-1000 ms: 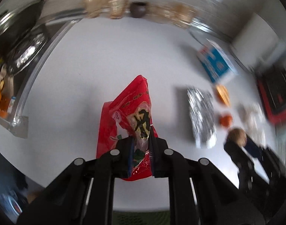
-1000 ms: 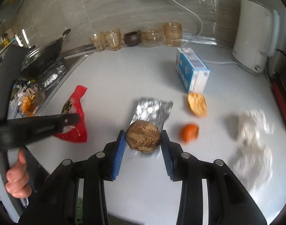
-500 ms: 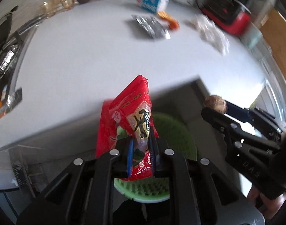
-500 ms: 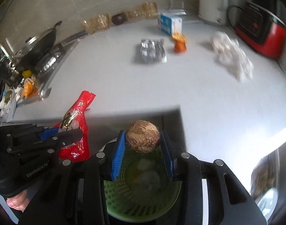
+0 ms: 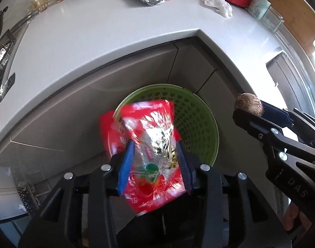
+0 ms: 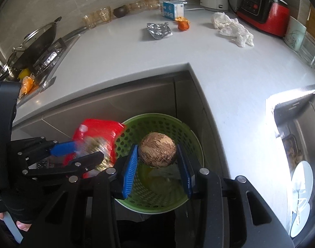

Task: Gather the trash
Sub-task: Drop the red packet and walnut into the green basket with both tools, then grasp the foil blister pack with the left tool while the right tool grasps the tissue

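Note:
A green perforated bin (image 5: 194,119) stands on the floor below the counter edge; it also shows in the right wrist view (image 6: 190,136). My left gripper (image 5: 155,161) has opened above its left rim, and the red snack bag (image 5: 153,144) sits blurred and loose between the spread blue pads. The bag also shows in the right wrist view (image 6: 95,132). My right gripper (image 6: 159,161) is shut on a brown fibrous husk ball (image 6: 158,152) held over the bin's mouth; the ball also shows in the left wrist view (image 5: 249,104).
On the white counter (image 6: 136,51) lie a foil wrapper (image 6: 159,30), orange peel (image 6: 183,23), a crumpled white bag (image 6: 231,29) and a milk carton (image 6: 173,9). A red appliance (image 6: 262,8), a kettle, glasses and a wok stand along the back. Grey cabinet fronts (image 5: 95,103) rise behind the bin.
Both grippers came off the counter and down over the bin. The left jaws have opened, and the red bag is slipping loose. The right gripper still holds the husk ball.

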